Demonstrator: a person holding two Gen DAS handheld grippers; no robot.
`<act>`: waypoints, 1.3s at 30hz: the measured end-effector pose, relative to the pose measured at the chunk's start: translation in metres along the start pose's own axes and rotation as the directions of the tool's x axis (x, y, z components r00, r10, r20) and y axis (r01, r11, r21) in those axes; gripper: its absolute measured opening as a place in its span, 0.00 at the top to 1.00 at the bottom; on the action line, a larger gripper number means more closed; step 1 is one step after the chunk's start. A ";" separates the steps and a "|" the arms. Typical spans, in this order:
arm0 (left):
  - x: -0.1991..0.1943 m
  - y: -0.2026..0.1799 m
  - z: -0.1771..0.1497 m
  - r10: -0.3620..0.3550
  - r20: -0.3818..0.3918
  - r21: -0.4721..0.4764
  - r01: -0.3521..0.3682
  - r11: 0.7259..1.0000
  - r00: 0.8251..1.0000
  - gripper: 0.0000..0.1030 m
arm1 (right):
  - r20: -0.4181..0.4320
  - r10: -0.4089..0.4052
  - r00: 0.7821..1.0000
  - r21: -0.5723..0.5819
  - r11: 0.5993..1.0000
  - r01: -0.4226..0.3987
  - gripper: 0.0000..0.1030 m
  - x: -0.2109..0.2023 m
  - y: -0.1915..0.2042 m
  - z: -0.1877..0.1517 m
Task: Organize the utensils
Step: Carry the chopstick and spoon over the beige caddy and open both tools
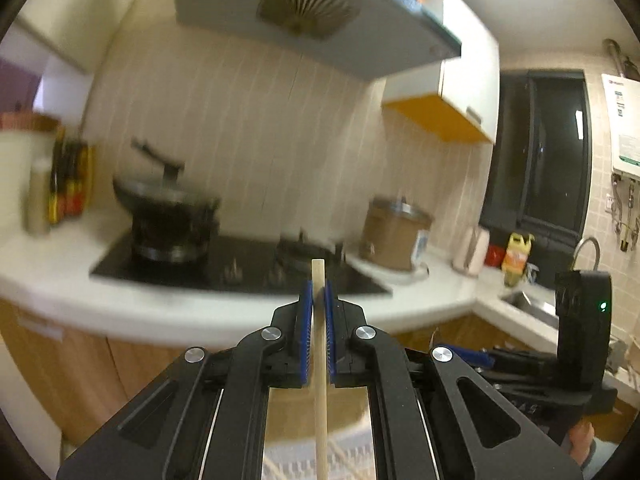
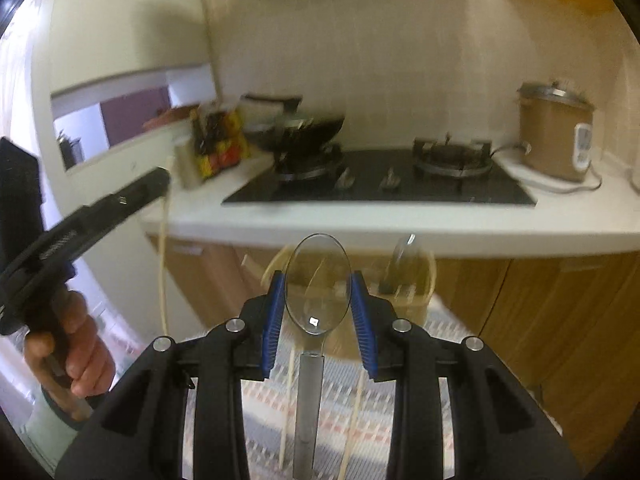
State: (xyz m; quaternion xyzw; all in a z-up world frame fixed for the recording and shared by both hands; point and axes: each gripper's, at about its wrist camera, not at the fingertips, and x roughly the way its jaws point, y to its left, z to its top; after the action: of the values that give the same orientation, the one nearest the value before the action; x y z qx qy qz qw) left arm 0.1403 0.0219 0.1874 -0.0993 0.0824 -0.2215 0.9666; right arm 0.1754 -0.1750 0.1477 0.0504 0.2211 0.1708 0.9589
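The wooden chopstick (image 1: 320,344) stands upright between the blue pads of the left tool (image 1: 318,292), which is closed tight on it. The spoon (image 2: 318,292) (clear plastic, bowl upward) sits between the pads of the right tool (image 2: 319,284), clamped at the bowl's edges, its handle pointing down.

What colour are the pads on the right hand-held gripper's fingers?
Blue, ribbed pads, set on black fingers. They show best in the right wrist view.

Wok (image 1: 168,204) on black hob (image 2: 380,184); brown rice cooker (image 2: 556,136) right.
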 end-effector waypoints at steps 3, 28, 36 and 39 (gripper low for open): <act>0.006 -0.002 0.019 -0.008 0.090 0.003 0.007 1.000 0.996 0.96 | 0.070 -0.063 0.996 0.006 0.998 0.062 0.71 0.004 -0.007 0.026; 0.111 0.078 -0.010 0.193 0.177 -0.180 -0.161 0.970 0.965 0.96 | 0.259 -0.343 0.903 -0.064 0.927 0.371 0.71 0.096 -0.031 0.051; 0.119 0.088 -0.029 0.210 0.162 -0.193 -0.178 0.965 0.964 0.96 | 0.231 -0.349 0.908 -0.004 0.933 0.359 0.71 0.109 -0.051 0.034; 0.115 0.087 -0.036 0.200 0.160 -0.197 -0.168 0.966 0.967 0.96 | 0.237 -0.346 0.908 -0.003 0.934 0.357 0.71 0.107 -0.054 0.028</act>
State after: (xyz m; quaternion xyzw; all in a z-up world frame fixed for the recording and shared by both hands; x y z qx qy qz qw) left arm 0.2717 0.0421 0.1197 -0.1983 0.0244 -0.1123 0.9734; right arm 0.2947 -0.1889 0.1195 0.0073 0.1089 -0.0066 0.9940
